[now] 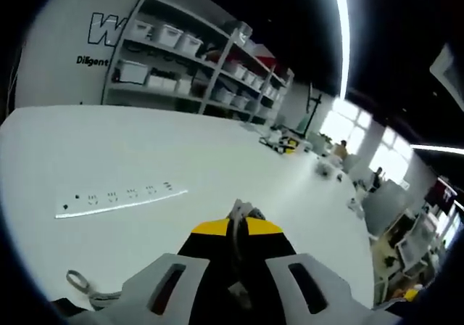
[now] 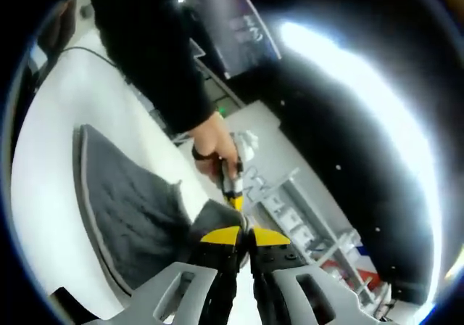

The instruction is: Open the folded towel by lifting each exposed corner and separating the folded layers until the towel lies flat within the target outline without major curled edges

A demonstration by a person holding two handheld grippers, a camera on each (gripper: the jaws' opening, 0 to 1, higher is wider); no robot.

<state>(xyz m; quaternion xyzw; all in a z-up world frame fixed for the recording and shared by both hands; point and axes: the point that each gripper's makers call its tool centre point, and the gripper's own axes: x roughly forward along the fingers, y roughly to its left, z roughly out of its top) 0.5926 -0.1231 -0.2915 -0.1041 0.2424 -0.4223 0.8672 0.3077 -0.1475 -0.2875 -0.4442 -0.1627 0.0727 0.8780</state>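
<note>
The towel point(image 2: 138, 209) is dark grey with a paler hem and lies spread on the white table point(image 2: 51, 129) in the right gripper view, its long edge curving along the left side while its near corner rises off the surface toward the right gripper point(image 2: 245, 232). That gripper's yellow-tipped jaws stand close together with a fold of the grey cloth caught between them, so it holds the towel's corner lifted. Just beyond it, a person's hand point(image 2: 216, 151) below a dark sleeve point(image 2: 156, 56) grips the other tool, the left gripper point(image 2: 235, 194), which points down at the same raised part of the towel; whether it touches the cloth from this angle I cannot tell. In the left gripper view, the left gripper point(image 1: 237, 222) has its jaws drawn narrow, and a small pale-edged wad of fabric sits pinched at the yellow tips, apparently the towel's hem. Ahead of it the table point(image 1: 145, 151) stretches wide, with a white power strip point(image 1: 119, 198) lying flat to the left and a grey cord loop point(image 1: 78, 281) near the lower left. Farther back, shelves point(image 1: 196, 64) with white bins line a wall, and bright windows point(image 1: 362, 133) stand to the right.
</note>
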